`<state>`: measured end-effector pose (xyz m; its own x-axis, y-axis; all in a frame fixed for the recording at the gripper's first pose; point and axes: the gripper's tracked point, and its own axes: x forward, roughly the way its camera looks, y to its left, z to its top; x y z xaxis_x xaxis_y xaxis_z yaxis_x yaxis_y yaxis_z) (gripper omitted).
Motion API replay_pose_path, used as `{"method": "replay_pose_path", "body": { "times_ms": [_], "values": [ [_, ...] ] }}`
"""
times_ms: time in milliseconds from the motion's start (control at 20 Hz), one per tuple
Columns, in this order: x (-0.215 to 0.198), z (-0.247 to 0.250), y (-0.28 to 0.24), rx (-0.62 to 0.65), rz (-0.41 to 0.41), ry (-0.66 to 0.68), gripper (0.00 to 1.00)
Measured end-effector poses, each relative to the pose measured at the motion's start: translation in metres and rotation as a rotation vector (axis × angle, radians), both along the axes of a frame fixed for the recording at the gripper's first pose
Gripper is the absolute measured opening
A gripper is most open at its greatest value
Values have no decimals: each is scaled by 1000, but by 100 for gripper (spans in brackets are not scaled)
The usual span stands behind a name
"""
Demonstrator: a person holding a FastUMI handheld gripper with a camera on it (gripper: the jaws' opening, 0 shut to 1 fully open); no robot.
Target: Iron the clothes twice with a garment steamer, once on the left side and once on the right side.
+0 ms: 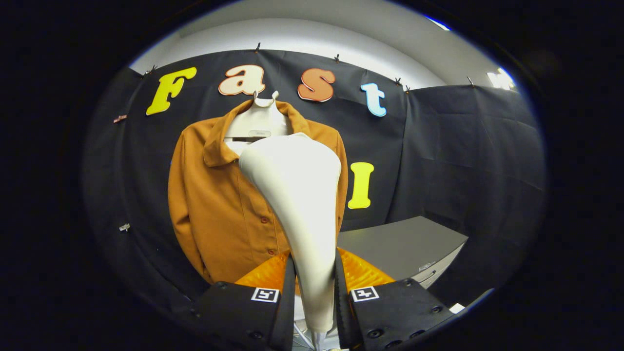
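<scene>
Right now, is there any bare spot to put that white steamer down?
The grey table, right of the hanging brown shirt and beyond the tool, has a bare top. The tool's fingers are shut on the steamer, which is raised close before the shirt, so that side is crowded.

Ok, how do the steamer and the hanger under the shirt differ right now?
The steamer is clamped upright between the gripper's fingers, close up; the hanger sits beyond it against the booth wall. The steamer is fully exposed; the hanger is mostly covered by the brown shirt. Both look off-white.
</scene>
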<state>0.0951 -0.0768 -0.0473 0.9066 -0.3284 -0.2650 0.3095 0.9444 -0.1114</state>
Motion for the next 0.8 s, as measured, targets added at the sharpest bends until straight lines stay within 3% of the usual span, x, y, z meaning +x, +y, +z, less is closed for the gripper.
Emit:
{"method": "replay_pose_path", "body": {
  "times_ms": [800],
  "values": [
    [10, 16, -2, 23, 26, -50, 39]
  ]
}}
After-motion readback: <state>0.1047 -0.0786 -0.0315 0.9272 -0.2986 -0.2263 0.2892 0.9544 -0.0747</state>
